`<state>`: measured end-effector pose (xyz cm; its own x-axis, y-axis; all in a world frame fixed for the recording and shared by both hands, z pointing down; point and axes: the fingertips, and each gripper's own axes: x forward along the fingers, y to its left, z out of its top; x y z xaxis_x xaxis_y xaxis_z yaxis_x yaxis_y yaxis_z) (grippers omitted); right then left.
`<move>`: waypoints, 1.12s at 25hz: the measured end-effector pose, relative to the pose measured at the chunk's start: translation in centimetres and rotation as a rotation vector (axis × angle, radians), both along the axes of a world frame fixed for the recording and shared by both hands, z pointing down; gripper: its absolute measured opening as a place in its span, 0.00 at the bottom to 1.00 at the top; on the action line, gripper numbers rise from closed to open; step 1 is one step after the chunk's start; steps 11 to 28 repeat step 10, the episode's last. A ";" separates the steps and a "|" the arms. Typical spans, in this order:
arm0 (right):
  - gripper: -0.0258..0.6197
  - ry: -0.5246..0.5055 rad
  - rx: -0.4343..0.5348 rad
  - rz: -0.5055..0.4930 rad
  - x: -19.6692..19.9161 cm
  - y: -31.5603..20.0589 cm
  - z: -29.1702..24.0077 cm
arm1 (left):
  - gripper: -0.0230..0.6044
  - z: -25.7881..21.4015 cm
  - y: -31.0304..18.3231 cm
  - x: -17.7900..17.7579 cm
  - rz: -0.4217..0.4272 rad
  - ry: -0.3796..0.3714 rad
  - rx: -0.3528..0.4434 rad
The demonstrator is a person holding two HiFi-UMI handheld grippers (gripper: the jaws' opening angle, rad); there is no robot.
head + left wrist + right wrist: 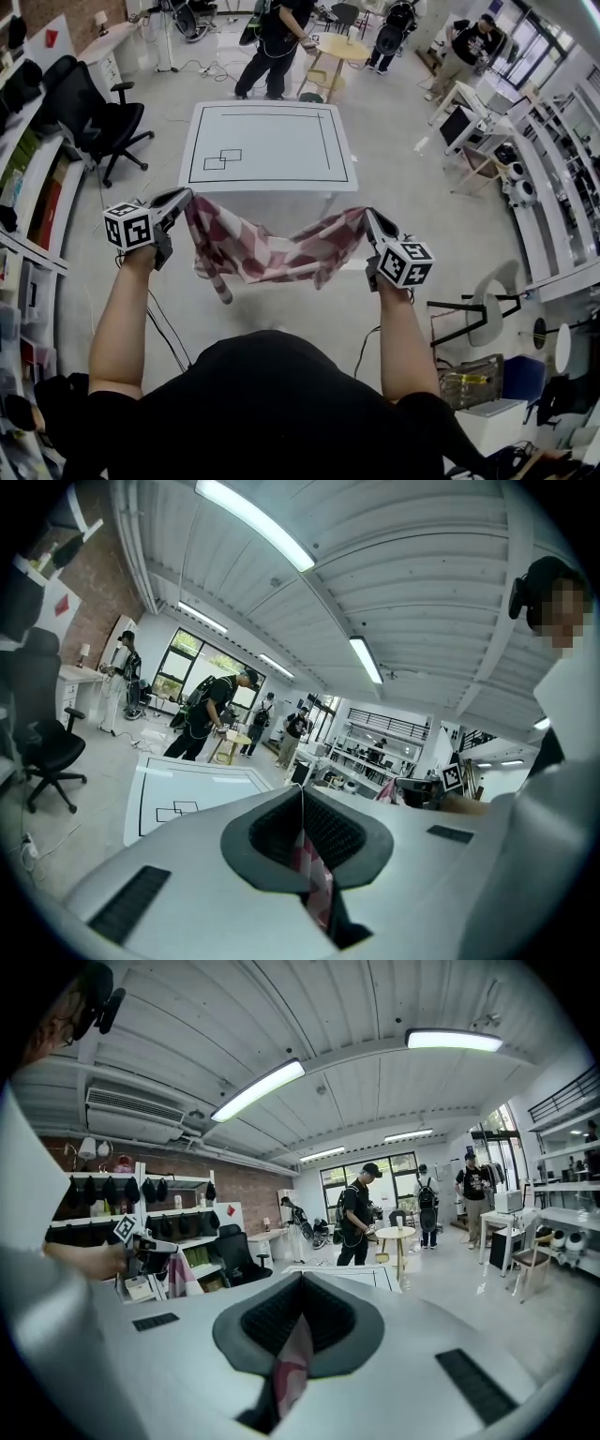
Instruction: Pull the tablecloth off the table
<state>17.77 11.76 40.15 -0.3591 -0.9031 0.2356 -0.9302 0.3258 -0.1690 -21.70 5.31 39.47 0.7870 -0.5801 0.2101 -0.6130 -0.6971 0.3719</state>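
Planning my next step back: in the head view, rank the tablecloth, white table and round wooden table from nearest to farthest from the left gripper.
1. tablecloth, clamped in the left gripper itself.
2. white table, just ahead.
3. round wooden table, beyond its far edge.

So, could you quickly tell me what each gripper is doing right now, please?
Left gripper: shut on the tablecloth.
Right gripper: shut on the tablecloth's other end.

My top (262,403): black, short sleeves. My left gripper (187,195) and right gripper (369,216): pale grey shells, dark ribbed pads (330,832), each carrying a white cube (128,226) of black square markers. A thin dark cable (161,323) hangs under each.
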 end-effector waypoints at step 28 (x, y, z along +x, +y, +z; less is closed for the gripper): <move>0.09 -0.002 -0.010 0.018 0.3 -0.5 0.7 | 0.07 0.9 -0.4 -0.9 -0.001 -0.001 -0.019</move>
